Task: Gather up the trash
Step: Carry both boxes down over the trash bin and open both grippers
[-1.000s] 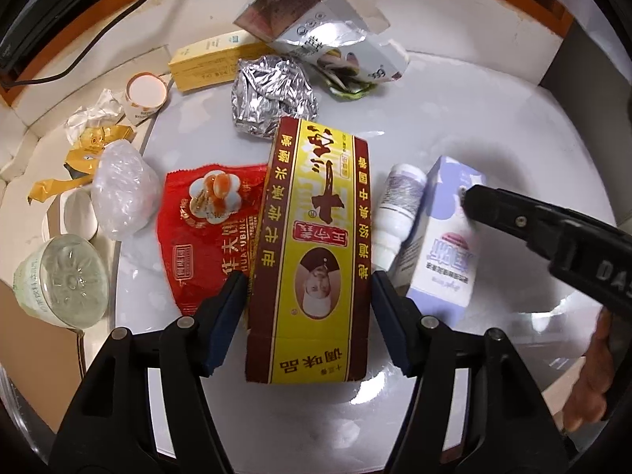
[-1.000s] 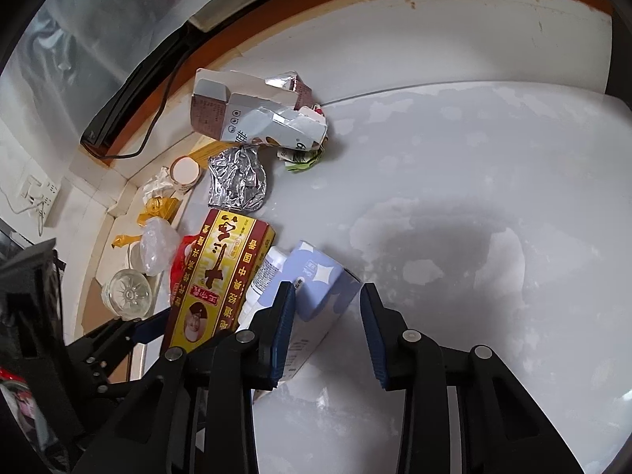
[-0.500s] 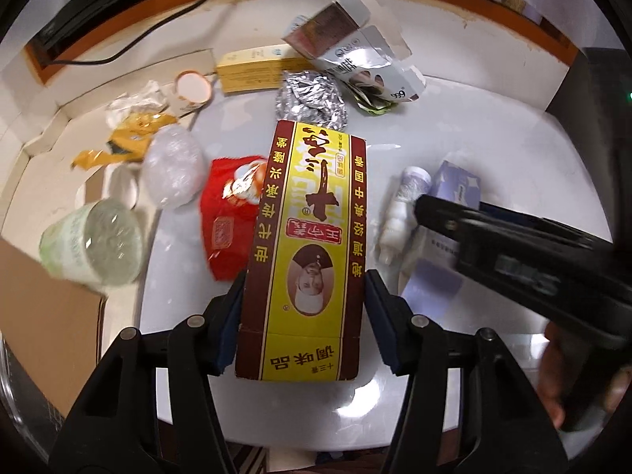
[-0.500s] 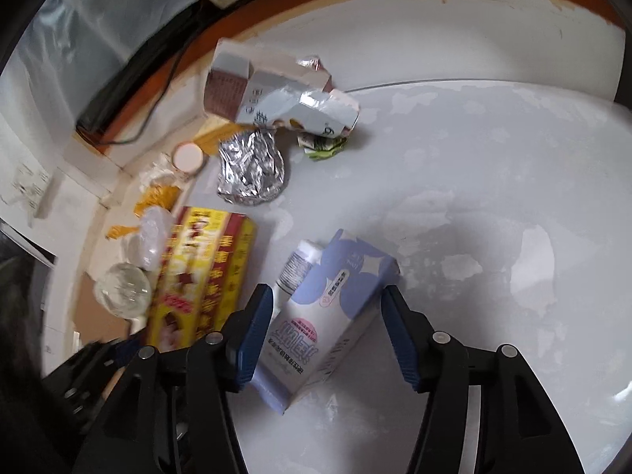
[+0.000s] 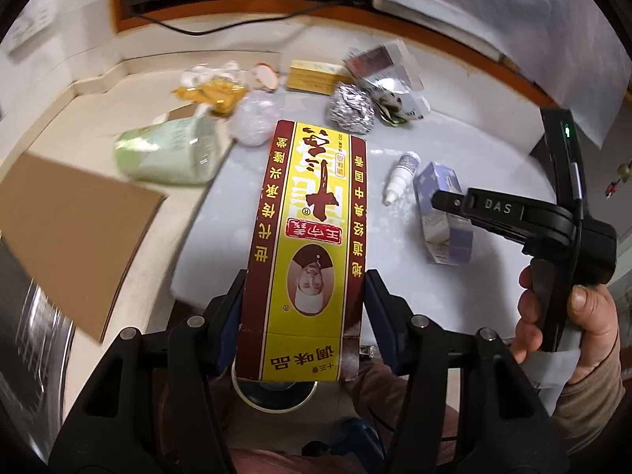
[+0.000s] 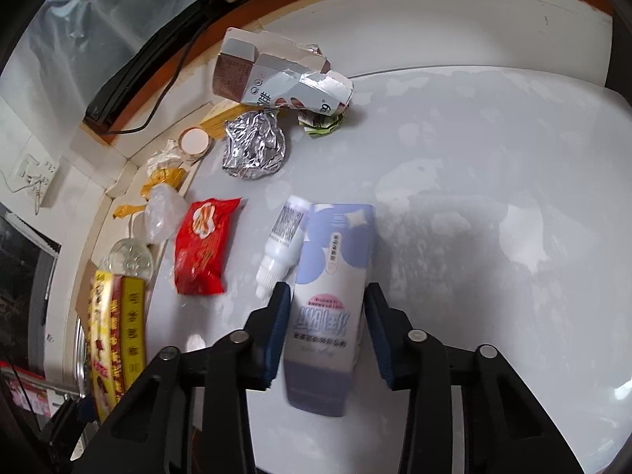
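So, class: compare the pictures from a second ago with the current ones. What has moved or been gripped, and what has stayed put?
The left gripper, shut on the yellow seasoning box, has lifted it off the table and back past the edge, uncovering the red snack packet. The right gripper has moved forward to straddle the lavender carton, jaws still open. The foil ball, dropper bottle and torn carton stayed put.

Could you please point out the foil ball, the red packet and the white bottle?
foil ball [image 6: 254, 149], right wrist view, crumpled middle.
red packet [image 6: 203, 245], right wrist view, printed front.
white bottle [image 6: 285, 237], right wrist view, body below label.
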{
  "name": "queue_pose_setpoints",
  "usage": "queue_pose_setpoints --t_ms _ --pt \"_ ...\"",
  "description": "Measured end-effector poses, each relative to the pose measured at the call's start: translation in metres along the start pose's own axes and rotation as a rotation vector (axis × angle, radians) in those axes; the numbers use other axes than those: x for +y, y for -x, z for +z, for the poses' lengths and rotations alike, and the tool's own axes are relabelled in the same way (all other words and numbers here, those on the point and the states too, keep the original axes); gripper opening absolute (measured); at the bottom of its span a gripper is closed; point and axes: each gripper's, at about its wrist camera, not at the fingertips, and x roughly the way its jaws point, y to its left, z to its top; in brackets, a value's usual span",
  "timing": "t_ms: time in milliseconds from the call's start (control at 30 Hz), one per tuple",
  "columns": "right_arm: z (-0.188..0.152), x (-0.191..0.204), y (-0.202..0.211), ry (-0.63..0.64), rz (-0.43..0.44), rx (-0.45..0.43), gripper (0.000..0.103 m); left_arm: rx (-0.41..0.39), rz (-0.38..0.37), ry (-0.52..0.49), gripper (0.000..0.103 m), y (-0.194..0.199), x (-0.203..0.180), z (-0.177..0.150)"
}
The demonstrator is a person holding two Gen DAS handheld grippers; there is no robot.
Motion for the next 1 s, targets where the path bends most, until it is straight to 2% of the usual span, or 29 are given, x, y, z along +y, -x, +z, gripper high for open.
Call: queue_pose_setpoints --t_ms 133,200,333,467,600,700,800,1000 --pt "-0.016 -0.004 0.014 0.007 0.041 -0.013 0.036 -0.022 0.002 0.046 0.053 0.018 0.008 -0.028" --pt "-0.025 -0.004 0.025 0.025 0.053 -0.029 0.036 -0.031 0.028 0.058 0.053 0.026 0.012 -0.045" --pt "-0.048 0.004 0.049 0.073 0.137 -0.046 0.036 -0.048 0.078 0.088 0.053 0.037 0.02 -0.081" --pt "-0.081 0.032 0.071 0.227 0.185 -0.067 0.036 -0.045 0.097 0.123 0.053 0.038 0.031 -0.116" --pt "-0.122 0.062 0.08 0.391 0.245 -0.05 0.036 -0.005 0.094 0.172 0.053 0.025 0.046 -0.148" --pt "-0.159 0.081 0.073 0.511 0.269 -0.008 0.036 0.04 0.094 0.208 0.053 0.011 0.057 -0.173" --pt "-0.195 0.093 0.055 0.604 0.248 0.034 0.036 0.086 0.118 0.214 0.053 -0.006 0.064 -0.194" --pt "-0.239 0.094 -0.01 0.657 0.213 0.173 0.036 0.164 0.142 0.207 0.053 -0.042 0.071 -0.22"
